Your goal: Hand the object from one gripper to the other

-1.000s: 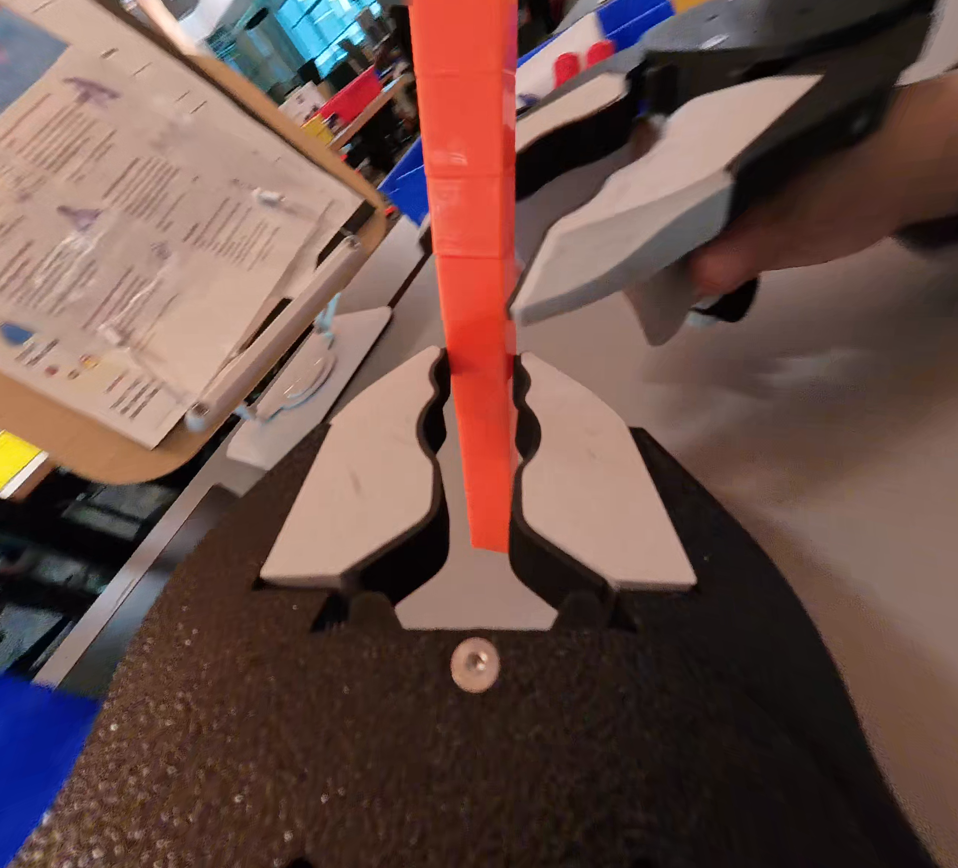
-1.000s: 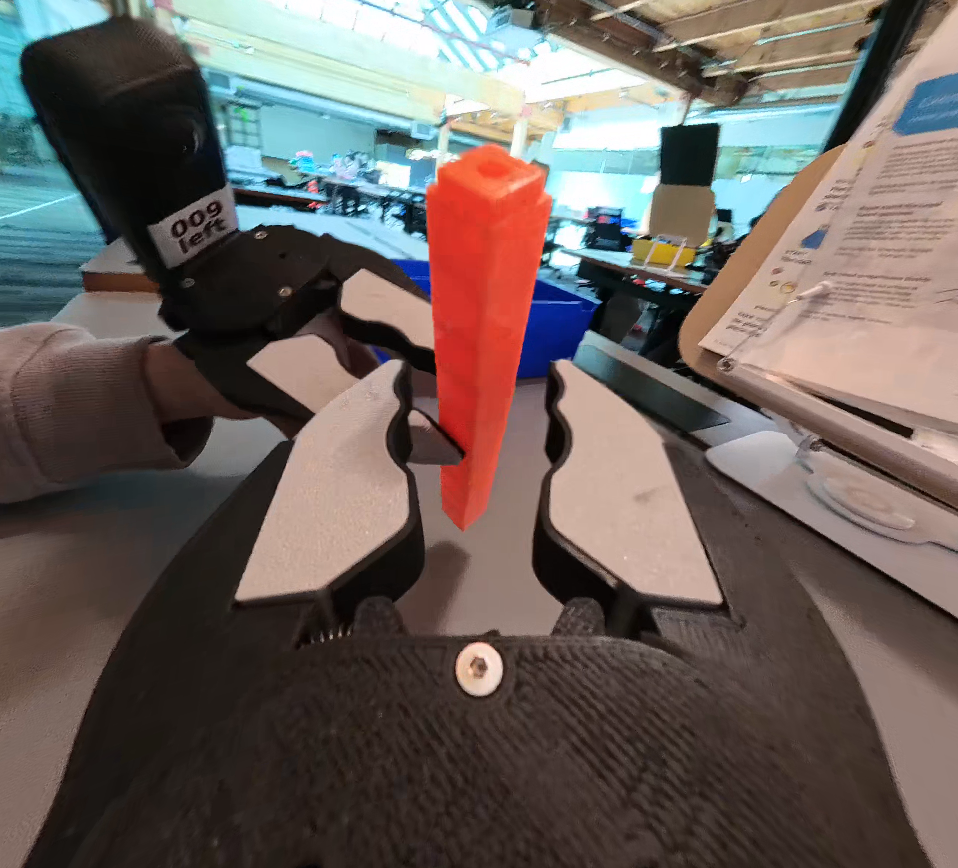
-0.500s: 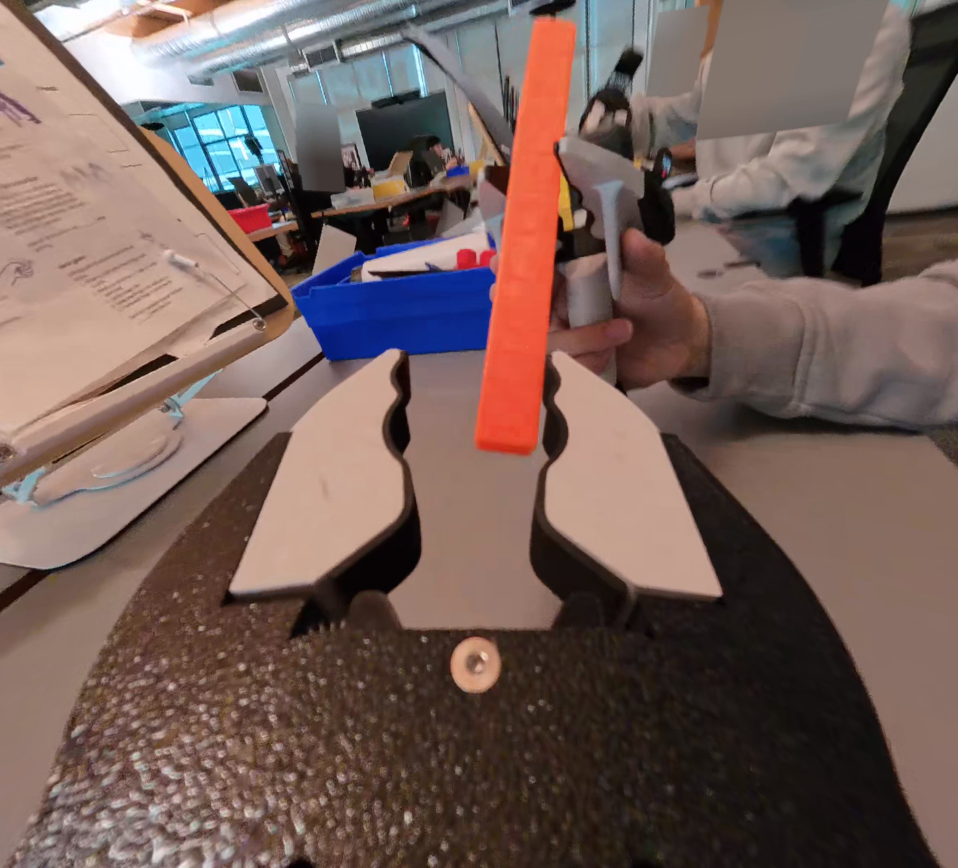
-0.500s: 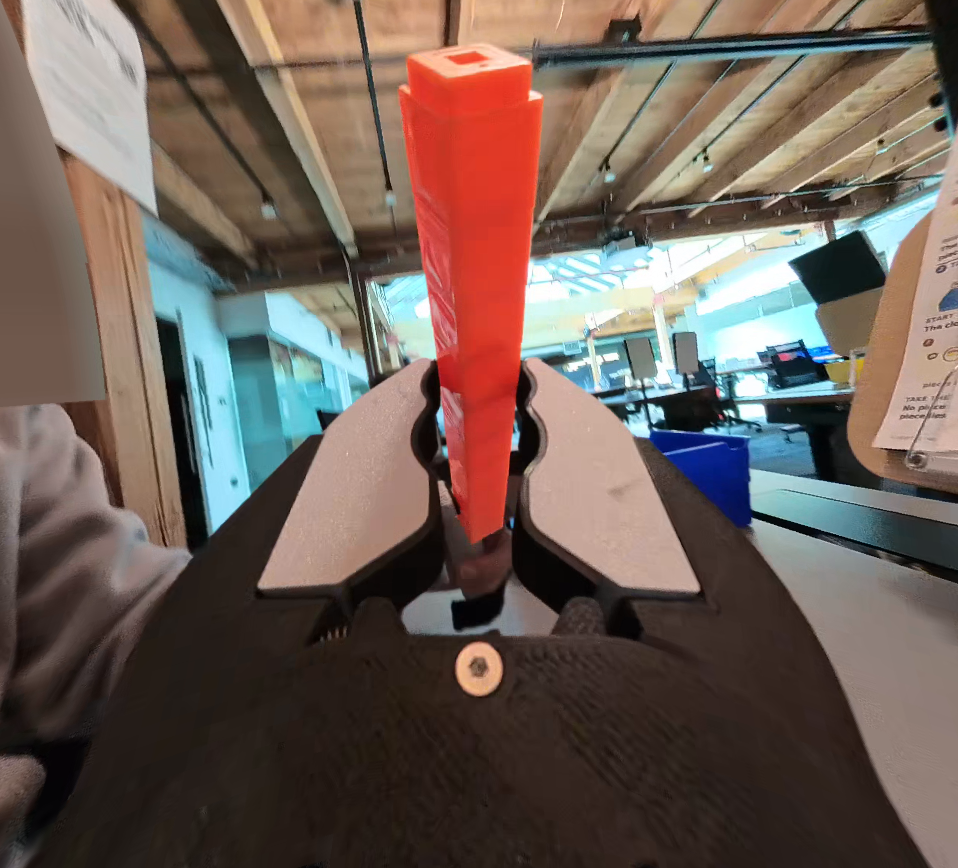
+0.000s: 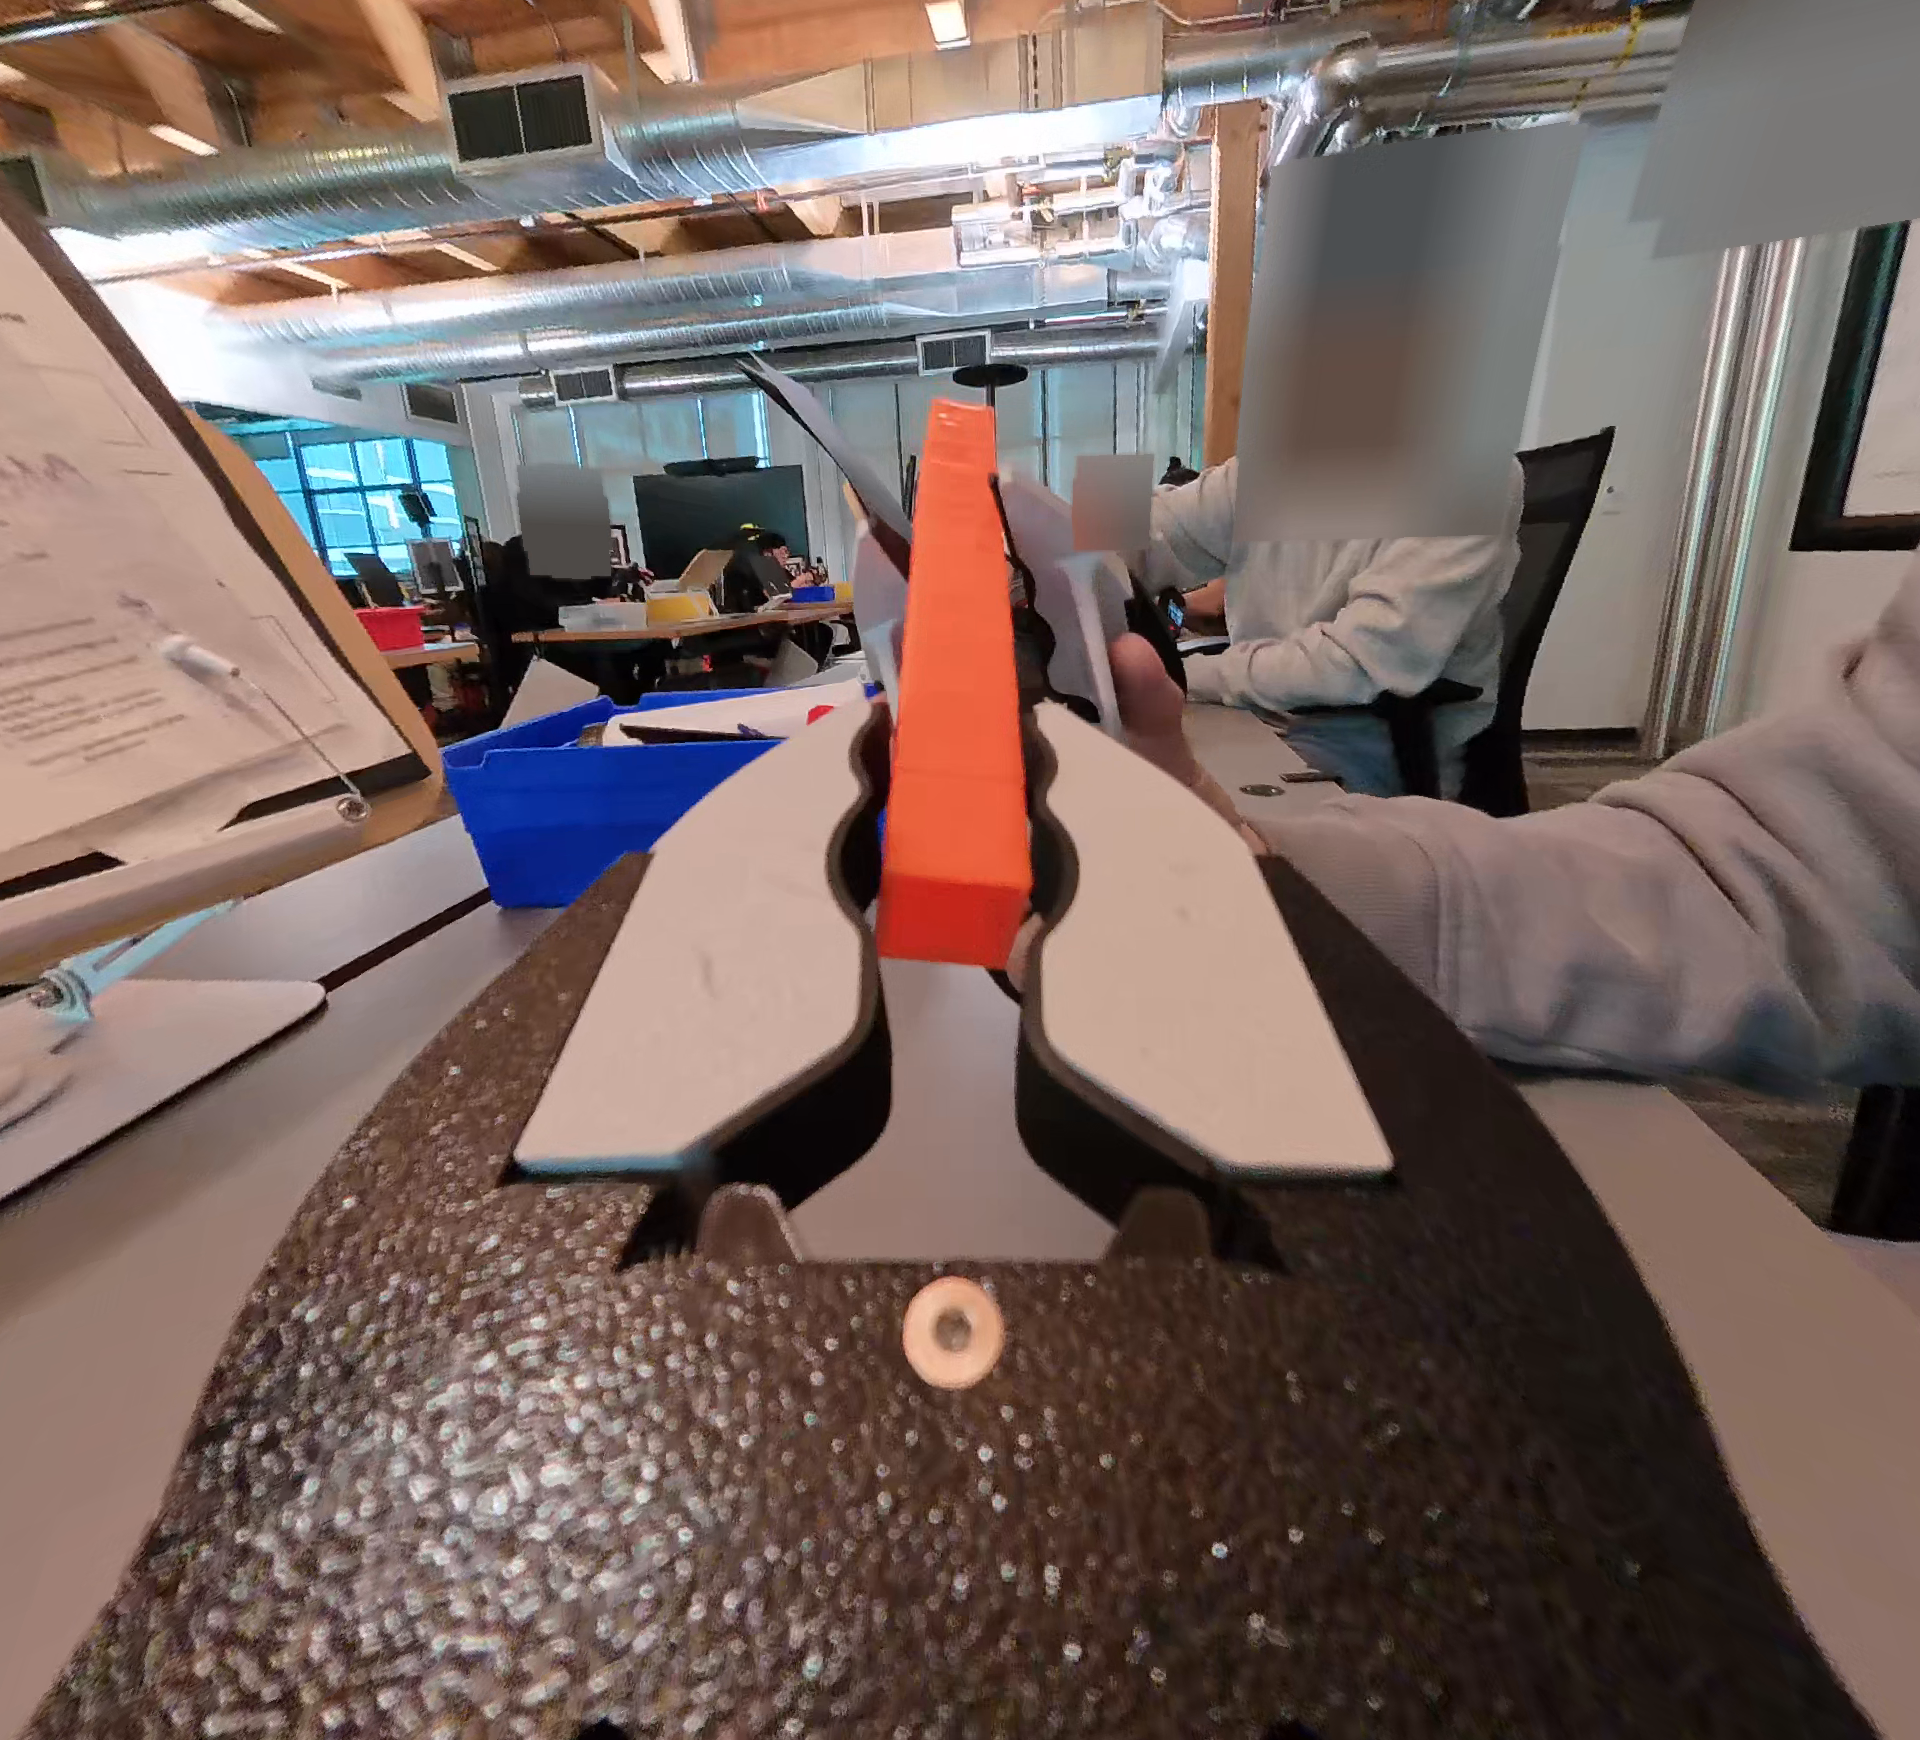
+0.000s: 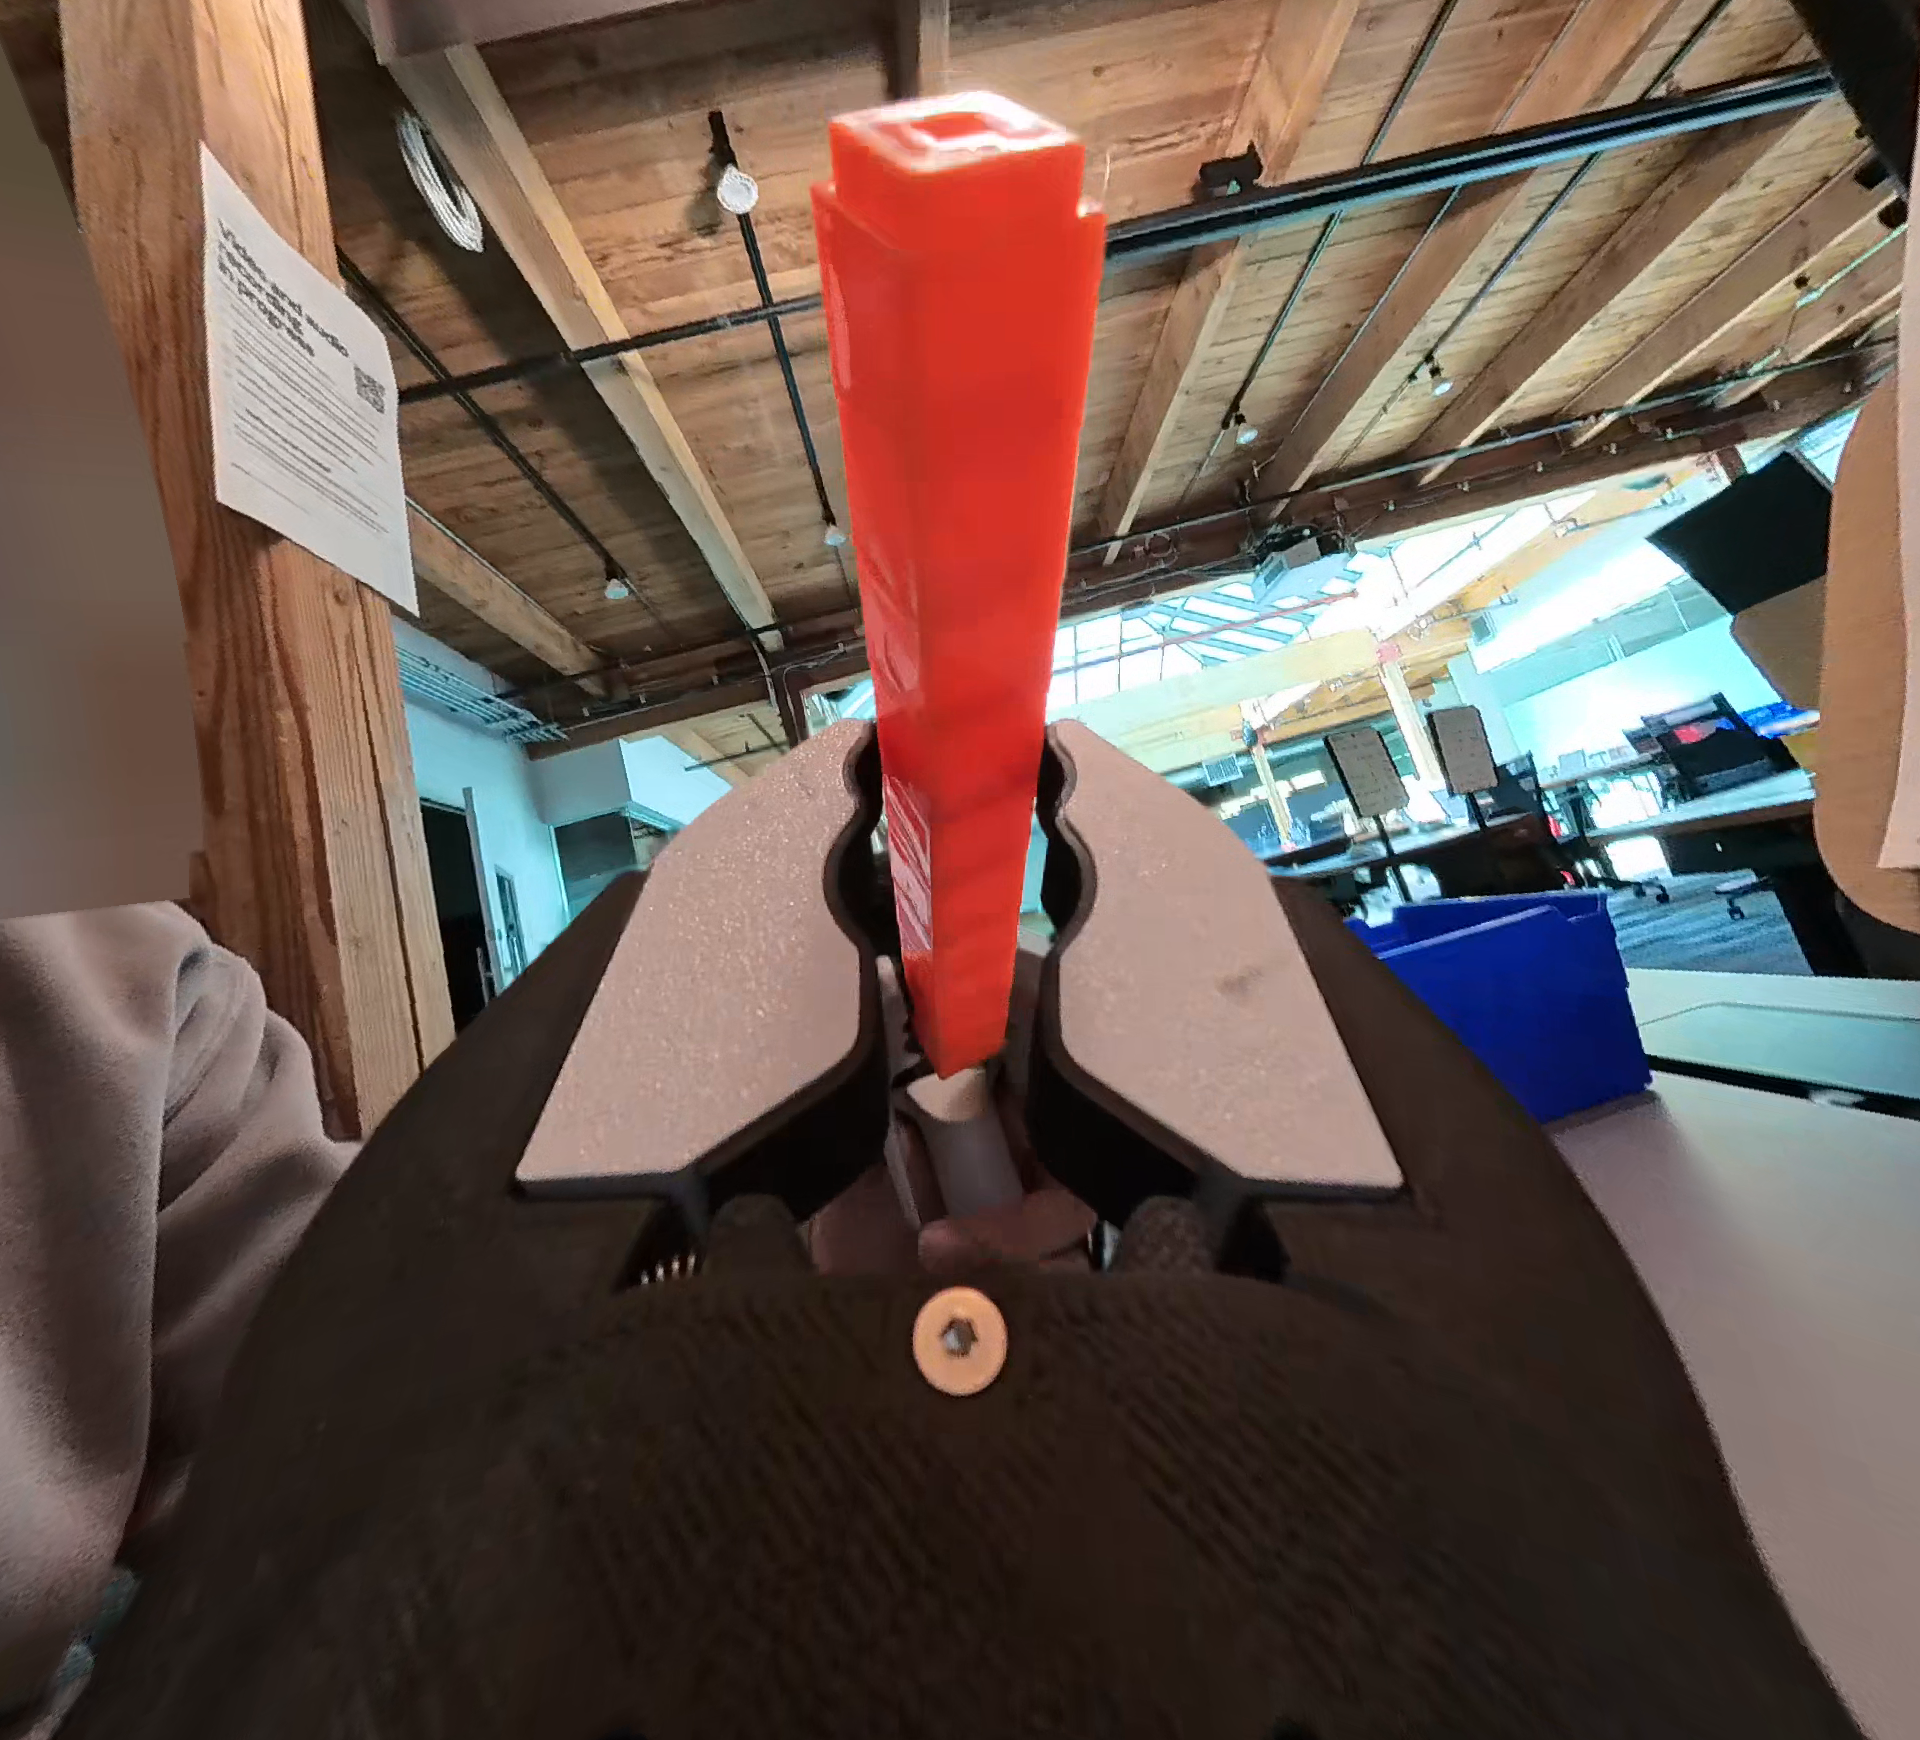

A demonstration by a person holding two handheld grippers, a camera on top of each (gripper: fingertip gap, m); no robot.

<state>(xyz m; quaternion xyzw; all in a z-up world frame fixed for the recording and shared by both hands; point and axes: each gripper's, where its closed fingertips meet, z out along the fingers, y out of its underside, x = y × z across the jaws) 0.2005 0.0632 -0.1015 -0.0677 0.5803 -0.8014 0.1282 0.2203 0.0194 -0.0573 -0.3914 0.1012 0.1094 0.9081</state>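
**Right wrist view: both claws seem to be on one bar**

The right claw [image 6: 956,817] is clamped on the orange bar [image 6: 961,547] near its lower end, the bar rising upright above the bench [image 6: 1766,1275]. In the left wrist view the left claw [image 5: 956,817] looks closed around the bar's near end, fingers touching its sides. If neither lets go, pulling apart could twist or wrench the bar loose; if both loosen together, it drops.
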